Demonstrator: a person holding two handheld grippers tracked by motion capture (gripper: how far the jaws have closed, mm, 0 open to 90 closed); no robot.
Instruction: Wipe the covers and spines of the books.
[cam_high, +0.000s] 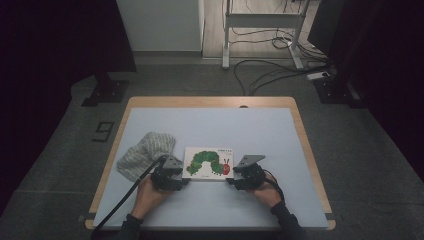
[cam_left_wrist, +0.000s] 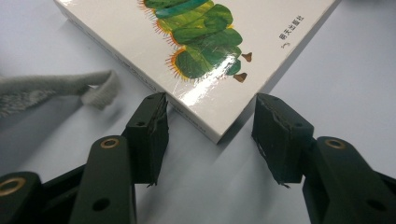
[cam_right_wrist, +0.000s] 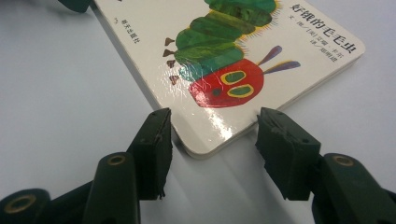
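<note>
A white board book with a green caterpillar on its cover lies flat on the pale blue mat. My left gripper sits at the book's near left corner. In the left gripper view the book has that corner between the jaws of the gripper, whose tips stand right at the two edges. My right gripper is at the near right corner. In the right gripper view the red-headed end of the book points into the gripper, jaws apart around the rounded corner.
A grey knitted cloth lies bunched just left of the book, and its edge reaches close to my left jaw. The mat covers a wooden table. Cables and stand legs are on the floor beyond the far edge.
</note>
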